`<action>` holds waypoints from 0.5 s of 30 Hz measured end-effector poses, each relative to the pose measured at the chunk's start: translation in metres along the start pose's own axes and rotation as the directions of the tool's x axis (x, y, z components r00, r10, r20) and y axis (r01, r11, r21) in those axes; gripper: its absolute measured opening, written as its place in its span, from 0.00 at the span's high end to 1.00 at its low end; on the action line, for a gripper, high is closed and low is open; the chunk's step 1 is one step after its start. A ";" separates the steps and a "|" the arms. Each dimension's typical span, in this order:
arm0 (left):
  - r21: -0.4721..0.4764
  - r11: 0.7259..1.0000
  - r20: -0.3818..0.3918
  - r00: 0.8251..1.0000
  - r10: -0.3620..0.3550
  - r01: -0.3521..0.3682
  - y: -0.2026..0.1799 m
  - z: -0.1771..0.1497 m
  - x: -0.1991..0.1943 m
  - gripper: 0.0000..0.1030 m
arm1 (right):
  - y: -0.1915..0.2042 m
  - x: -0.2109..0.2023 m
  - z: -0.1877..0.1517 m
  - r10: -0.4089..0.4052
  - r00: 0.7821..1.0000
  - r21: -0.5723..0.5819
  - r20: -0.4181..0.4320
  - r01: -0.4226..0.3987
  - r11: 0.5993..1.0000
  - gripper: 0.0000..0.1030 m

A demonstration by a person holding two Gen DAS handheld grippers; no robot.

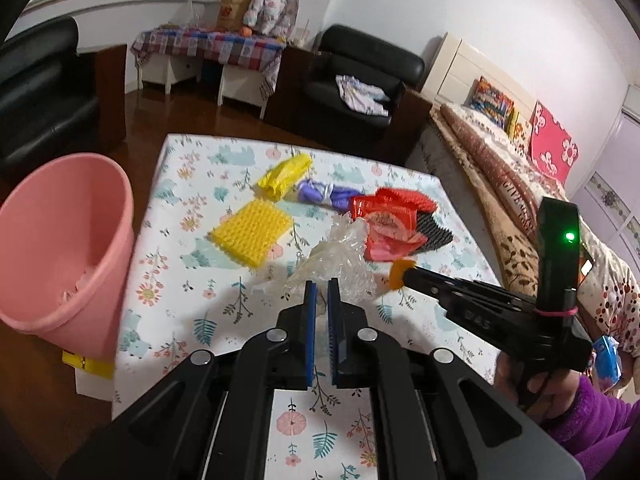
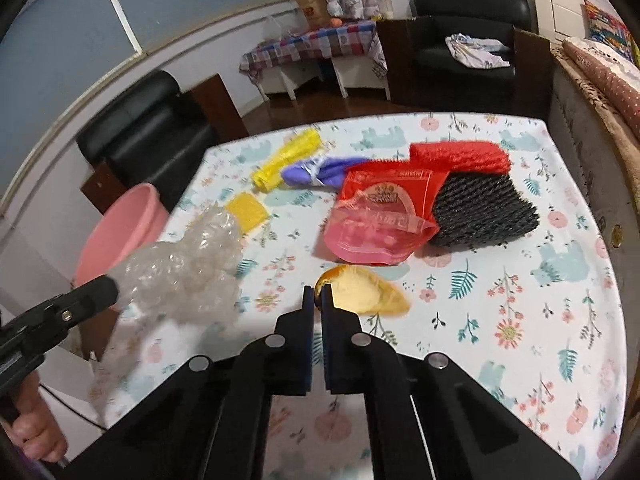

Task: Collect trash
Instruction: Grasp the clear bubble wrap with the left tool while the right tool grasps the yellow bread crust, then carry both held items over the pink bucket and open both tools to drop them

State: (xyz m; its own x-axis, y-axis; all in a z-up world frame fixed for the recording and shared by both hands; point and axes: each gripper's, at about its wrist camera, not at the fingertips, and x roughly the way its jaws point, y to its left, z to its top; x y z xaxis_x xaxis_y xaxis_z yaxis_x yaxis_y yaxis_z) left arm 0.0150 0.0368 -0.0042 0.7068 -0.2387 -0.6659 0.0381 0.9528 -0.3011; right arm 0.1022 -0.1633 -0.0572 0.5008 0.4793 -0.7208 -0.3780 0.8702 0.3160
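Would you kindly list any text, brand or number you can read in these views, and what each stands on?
Red wrapper: a printed logo, too blurred to read.
Right gripper: raised marks on its body, too faint to read.
Cardboard box: a red print, too small to read.
Nothing else bears text.

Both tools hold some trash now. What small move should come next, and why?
Probably carry the left tool, shut on the crumpled clear bubble wrap, over the pink plastic bucket. The right tool pinches the orange translucent wrapper, so it can follow.
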 end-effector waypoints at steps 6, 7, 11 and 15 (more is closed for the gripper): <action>-0.018 1.000 0.092 0.996 0.007 -0.006 -0.002 -0.004 -0.038 0.95 | 0.016 -0.049 0.002 0.069 0.994 -0.014 0.079 -0.068 0.998 0.97; -0.027 1.000 0.106 0.994 0.011 -0.008 -0.001 -0.005 -0.045 0.95 | 0.020 -0.056 0.002 0.082 0.992 -0.017 0.091 -0.081 0.997 0.97; -0.066 0.998 0.164 0.986 0.020 -0.010 0.007 -0.009 -0.070 0.96 | 0.039 -0.084 0.008 0.144 0.980 -0.055 0.136 -0.138 0.989 0.97; -0.100 0.995 0.200 0.979 0.050 -0.031 0.016 -0.009 -0.087 0.95 | 0.057 -0.102 0.015 0.200 0.966 -0.093 0.165 -0.187 0.978 0.97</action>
State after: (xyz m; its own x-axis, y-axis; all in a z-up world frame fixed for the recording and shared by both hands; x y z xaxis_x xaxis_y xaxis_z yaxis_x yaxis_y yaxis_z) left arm -0.0519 0.0709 0.0431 0.8347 -0.1481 -0.5304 -0.0545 0.9362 -0.3472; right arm 0.0413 -0.1607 0.0434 0.5366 0.6562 -0.5306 -0.5361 0.7507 0.3862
